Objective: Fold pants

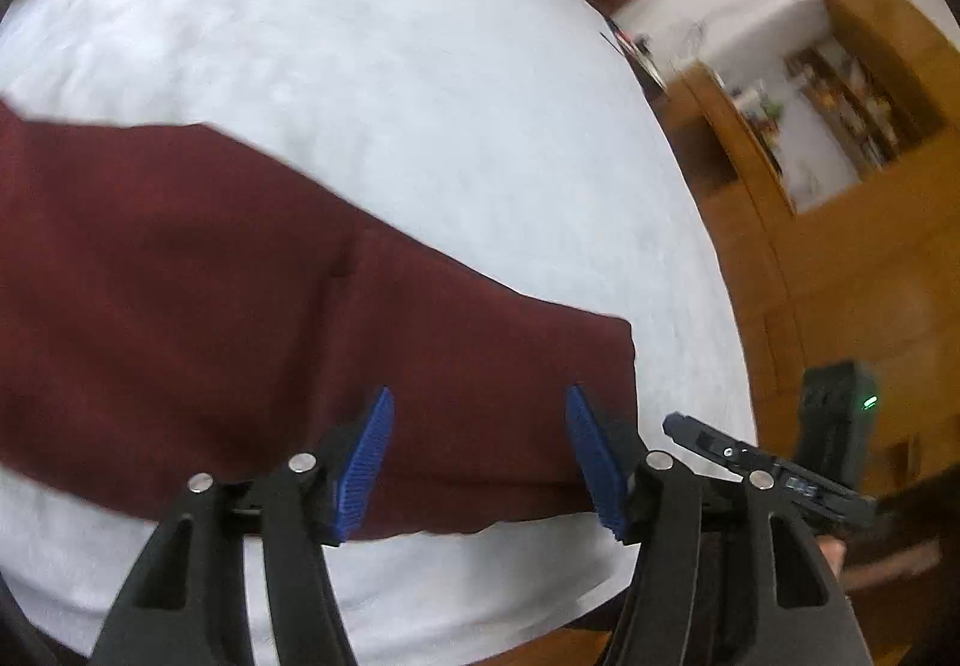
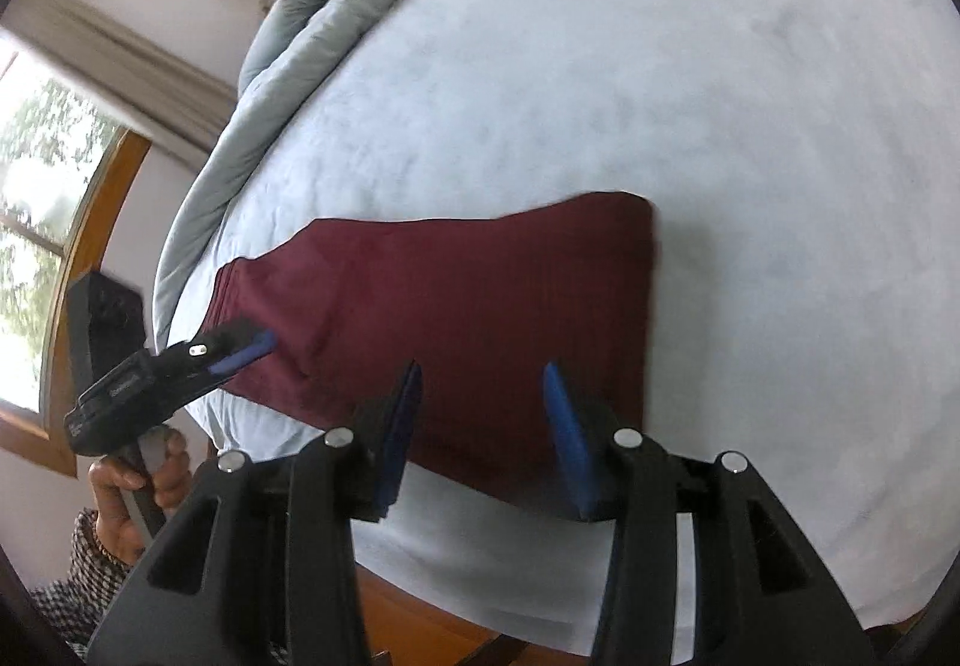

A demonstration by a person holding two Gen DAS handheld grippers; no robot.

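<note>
Bed (image 1: 420, 66): pale sheet, a grey duvet (image 2: 312, 24) bunched along its far edge.
Pants (image 1: 240, 306): maroon, folded flat on the sheet near its front edge.
Left hand-held gripper (image 1: 480, 456): blue pads apart, above the pants, clasping nothing.
Right hand-held gripper (image 2: 480, 438): pads apart over the pants, empty.
Hand (image 2: 138, 486): grips the left handle.

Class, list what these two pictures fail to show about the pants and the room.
1. Pants: in the left wrist view the picture's left edge cuts them off, so their full length is unknown.
2. Pants' near edge: partly hidden behind the fingers in the right wrist view.
3. Shelf: contents too blurred and small to name.
4. Number of fold layers: cannot tell in either view.
</note>
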